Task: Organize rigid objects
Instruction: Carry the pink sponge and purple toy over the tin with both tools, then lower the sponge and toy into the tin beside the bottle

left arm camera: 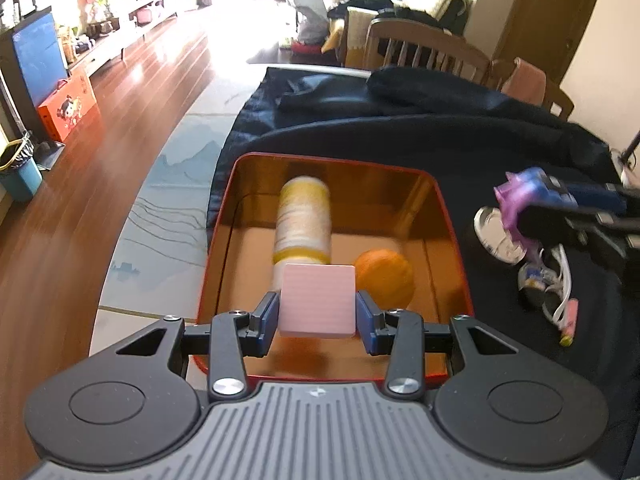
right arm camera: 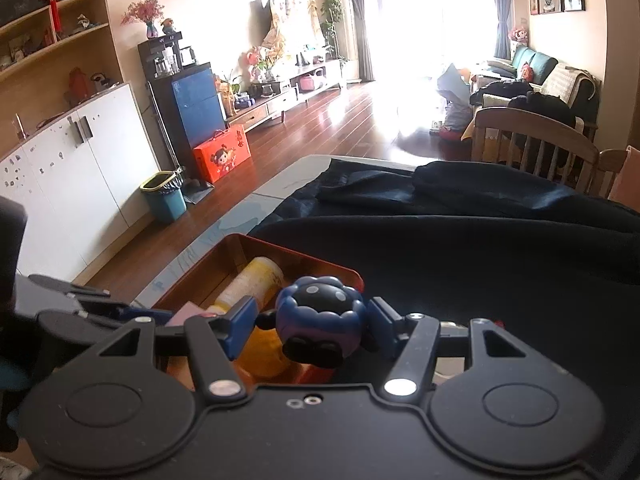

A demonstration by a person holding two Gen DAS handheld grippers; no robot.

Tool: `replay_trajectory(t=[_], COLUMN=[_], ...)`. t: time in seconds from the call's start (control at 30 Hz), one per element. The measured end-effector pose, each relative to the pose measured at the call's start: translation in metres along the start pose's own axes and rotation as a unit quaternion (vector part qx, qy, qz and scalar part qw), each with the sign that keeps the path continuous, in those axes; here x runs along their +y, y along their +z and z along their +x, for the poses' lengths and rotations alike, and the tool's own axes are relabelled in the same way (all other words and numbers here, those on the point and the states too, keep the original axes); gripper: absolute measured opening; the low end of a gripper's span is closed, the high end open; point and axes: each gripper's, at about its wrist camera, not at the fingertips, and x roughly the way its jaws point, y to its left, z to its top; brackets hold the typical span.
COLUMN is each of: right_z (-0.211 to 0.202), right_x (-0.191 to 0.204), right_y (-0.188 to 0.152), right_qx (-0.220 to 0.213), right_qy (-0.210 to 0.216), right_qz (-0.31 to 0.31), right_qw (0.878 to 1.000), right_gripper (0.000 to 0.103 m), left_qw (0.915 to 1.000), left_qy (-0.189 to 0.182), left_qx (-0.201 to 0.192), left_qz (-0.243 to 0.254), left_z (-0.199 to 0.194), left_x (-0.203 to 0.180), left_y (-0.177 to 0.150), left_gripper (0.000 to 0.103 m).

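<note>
Motion-blurred yellow-capped bottle (left arm camera: 302,222) in tin (left arm camera: 452,216)

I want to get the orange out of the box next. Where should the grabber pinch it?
Probably from above, pinching across the middle of the orange. It is round and lies loose on the floor of the orange tin, close to the yellow bottle, so I would put the fingers on the sides away from that bottle.
</note>
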Motion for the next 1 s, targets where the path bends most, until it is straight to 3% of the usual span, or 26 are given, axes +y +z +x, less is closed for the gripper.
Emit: replay_trajectory(t=[0.43, 1.0], right_z=[0.065, 0.109], right_x=[0.019, 0.024], right_y=[0.011, 0.003], right_qx=[0.034, 0.082], right_qy=[-0.016, -0.010], right_qz=[-0.023, -0.038], right_qw=[0.999, 0.996], right_gripper=[0.061, 0.061], left_qw=[0.9995, 0.9981], left_qy=[-0.004, -0.037], left_qx=[0.027, 0.045], left_qz=[0.019, 0.018], left_z=[0.027, 0.042], left_x=[0.018, 0.028], left_y=[0.006, 0.006], left_gripper=[0.040, 0.040])
